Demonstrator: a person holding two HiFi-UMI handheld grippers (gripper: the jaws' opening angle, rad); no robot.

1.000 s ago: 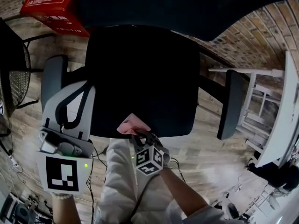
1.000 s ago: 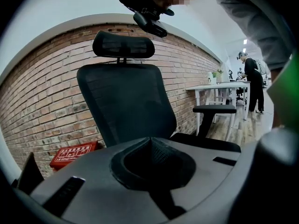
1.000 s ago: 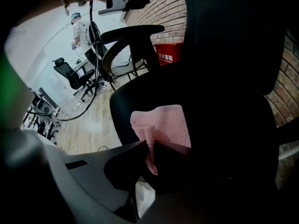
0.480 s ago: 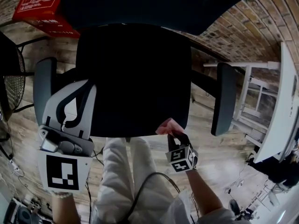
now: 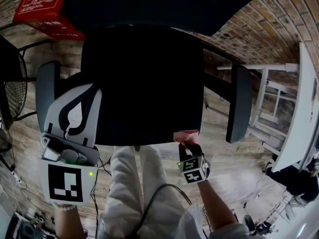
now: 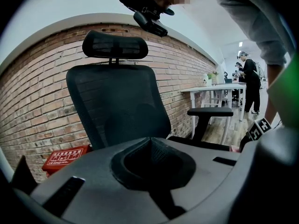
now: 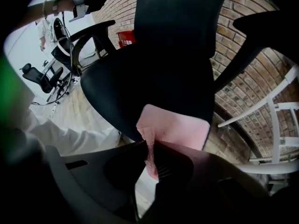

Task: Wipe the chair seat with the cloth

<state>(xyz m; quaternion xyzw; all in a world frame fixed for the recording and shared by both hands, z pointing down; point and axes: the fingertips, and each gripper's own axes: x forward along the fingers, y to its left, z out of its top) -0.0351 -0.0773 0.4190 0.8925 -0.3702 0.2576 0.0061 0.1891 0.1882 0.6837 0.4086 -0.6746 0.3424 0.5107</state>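
Note:
The black chair seat (image 5: 144, 83) fills the middle of the head view. A pink cloth (image 5: 185, 135) lies over its front right edge, pinched by my right gripper (image 5: 189, 151), which is shut on the cloth's near end. In the right gripper view the cloth (image 7: 177, 127) spreads flat on the seat (image 7: 154, 83) just beyond the closed jaws of the right gripper (image 7: 150, 143). My left gripper (image 5: 94, 89) hovers over the seat's left side beside the armrest, shut and holding nothing. The left gripper (image 6: 150, 141) faces the chair's backrest (image 6: 117, 101).
Grey armrests stand left (image 5: 46, 96) and right (image 5: 238, 103) of the seat. A red box (image 5: 42, 4) sits on the floor at the far left, by a black mesh chair (image 5: 15, 83). A white table (image 5: 299, 108) is at the right. Another person (image 6: 247, 83) stands far off.
My right gripper has dragged the cloth from the middle of the seat's front edge to its front right corner. The left gripper has barely moved.

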